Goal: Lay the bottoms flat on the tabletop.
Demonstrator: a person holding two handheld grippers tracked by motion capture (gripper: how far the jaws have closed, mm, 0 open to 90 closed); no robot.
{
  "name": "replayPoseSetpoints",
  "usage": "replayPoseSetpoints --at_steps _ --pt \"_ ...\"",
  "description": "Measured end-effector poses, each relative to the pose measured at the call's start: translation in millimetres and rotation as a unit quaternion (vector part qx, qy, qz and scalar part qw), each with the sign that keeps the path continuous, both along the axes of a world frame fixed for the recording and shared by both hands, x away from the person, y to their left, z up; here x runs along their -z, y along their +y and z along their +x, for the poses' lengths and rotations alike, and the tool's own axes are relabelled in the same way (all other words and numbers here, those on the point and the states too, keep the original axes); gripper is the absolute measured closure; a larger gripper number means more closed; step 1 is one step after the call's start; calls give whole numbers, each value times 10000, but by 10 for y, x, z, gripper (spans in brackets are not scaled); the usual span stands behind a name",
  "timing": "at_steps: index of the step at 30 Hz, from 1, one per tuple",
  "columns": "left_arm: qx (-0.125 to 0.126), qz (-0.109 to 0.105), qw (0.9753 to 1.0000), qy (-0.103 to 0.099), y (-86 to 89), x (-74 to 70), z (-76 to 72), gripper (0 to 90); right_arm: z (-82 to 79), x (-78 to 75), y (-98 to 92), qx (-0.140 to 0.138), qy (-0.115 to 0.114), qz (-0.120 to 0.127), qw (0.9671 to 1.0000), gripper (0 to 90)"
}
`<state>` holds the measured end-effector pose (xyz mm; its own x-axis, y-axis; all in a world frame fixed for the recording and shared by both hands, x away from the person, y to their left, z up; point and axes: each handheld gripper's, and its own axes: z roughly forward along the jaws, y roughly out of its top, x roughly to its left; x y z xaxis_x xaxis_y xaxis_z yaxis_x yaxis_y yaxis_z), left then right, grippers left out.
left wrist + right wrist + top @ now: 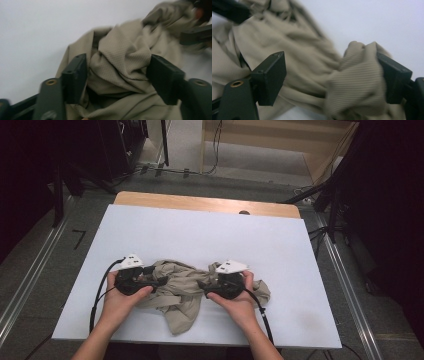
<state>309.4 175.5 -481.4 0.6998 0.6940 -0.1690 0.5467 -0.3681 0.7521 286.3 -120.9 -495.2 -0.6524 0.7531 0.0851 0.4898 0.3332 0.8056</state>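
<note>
A crumpled beige garment (pixel 175 292) lies near the front middle of the white table (pixel 200 235). A hand holds my left gripper (pixel 160 282) at the garment's left side, pointing right. In the left gripper view the jaws of the left gripper (pixel 118 75) stand wide apart with a thick fold of the beige cloth (pixel 120 57) between them. Another hand holds my right gripper (pixel 201 285) at the garment's right side, pointing left. Its jaws (pixel 332 80) are also wide apart, and a bunched ribbed edge of cloth (pixel 359 82) rests against the right-hand jaw.
A strip of wooden tabletop (pixel 200 202) shows behind the white sheet. Black cables (pixel 97 290) trail from both grippers toward the front edge. Dark stands and floor cables (pixel 320 195) surround the table.
</note>
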Motion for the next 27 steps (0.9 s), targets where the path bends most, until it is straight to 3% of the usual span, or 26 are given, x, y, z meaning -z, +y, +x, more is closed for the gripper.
replayPoseSetpoints --at_steps 1,2,3,4,5,6,7,8,9,10,11,12,13,14,15,16,17,18,20,21,22,23,24,25,26,27 --pt "0 0 10000 0 0 0 0 494 0 0 0 0 0 0 10000 165" --pt "23 -2 10000 62 -17 32 18 494 23 48 77 -122 46 -140 9998 167" --pt "186 -206 9995 166 -37 34 41 737 54 123 205 -178 151 -562 9981 178" --pt "186 -206 9995 166 -37 34 41 803 54 123 205 -178 151 -562 9981 178" --pt "385 -326 9986 144 -90 -52 33 831 58 105 223 -198 129 -758 9968 456" --pt "385 -326 9986 144 -90 -52 33 836 58 105 223 -198 129 -758 9968 456" --pt "595 -505 9969 84 -134 -143 22 838 35 10 136 -249 54 -681 9974 717" --pt "681 -589 9959 15 -158 -213 15 838 35 10 136 -249 54 -681 9974 717" --pt "720 -816 9940 -145 -205 -395 34 836 18 -103 -7 -90 -3 -542 9985 775" --pt "720 -816 9940 -145 -205 -395 34 830 18 -103 -7 -90 -3 -542 9985 775" --pt "707 -915 9930 -243 -244 -506 120 809 4 -217 -195 89 -144 -255 9995 783" --pt "707 -915 9930 -243 -244 -506 120 802 4 -217 -195 89 -144 -255 9995 783" --pt "645 -915 9934 -232 -282 -532 230 789 7 -333 -380 429 -265 -138 9986 786" --pt "645 -915 9934 -232 -282 -532 230 789 7 -333 -380 429 -265 -138 9986 786" --pt "493 -971 9936 -287 -282 -542 308 819 36 -423 -545 779 -349 -70 9963 789" --pt "493 -971 9936 -287 -282 -542 308 900 36 -423 -545 779 -349 -70 9963 789" --pt "496 -1095 9924 -265 -257 -562 340 900 60 -463 -652 990 -353 -14 9945 789" --pt "383 -1142 9921 -359 -217 -600 351 900 116 -517 -875 1308 -309 195 9907 788" --pt "366 -1211 9913 -351 -188 -608 357 900 132 -532 -975 1410 -344 249 9891 788" --pt "302 -1082 9931 -345 -145 -573 358 900 149 -547 -1145 1560 -401 263 9866 784" --pt "302 -1082 9931 -345 -145 -573 358 890 156 -547 -1216 1666 -383 231 9850 776" --pt "317 -1050 9935 -291 -135 -530 352 756 164 -536 -1282 1780 -336 217 9832 741" --pt "392 -1063 9934 -180 -144 -474 341 756 164 -536 -1282 1780 -336 217 9832 741" --pt "628 -982 9932 -32 -205 -354 270 574 200 -489 -1374 1911 -99 176 9814 509" --pt "739 -900 9932 5 -251 -297 218 509 213 -463 -1402 1893 -18 174 9818 420" --pt "739 -900 9932 5 -251 -297 218 460 213 -463 -1402 1893 -18 174 9818 420"
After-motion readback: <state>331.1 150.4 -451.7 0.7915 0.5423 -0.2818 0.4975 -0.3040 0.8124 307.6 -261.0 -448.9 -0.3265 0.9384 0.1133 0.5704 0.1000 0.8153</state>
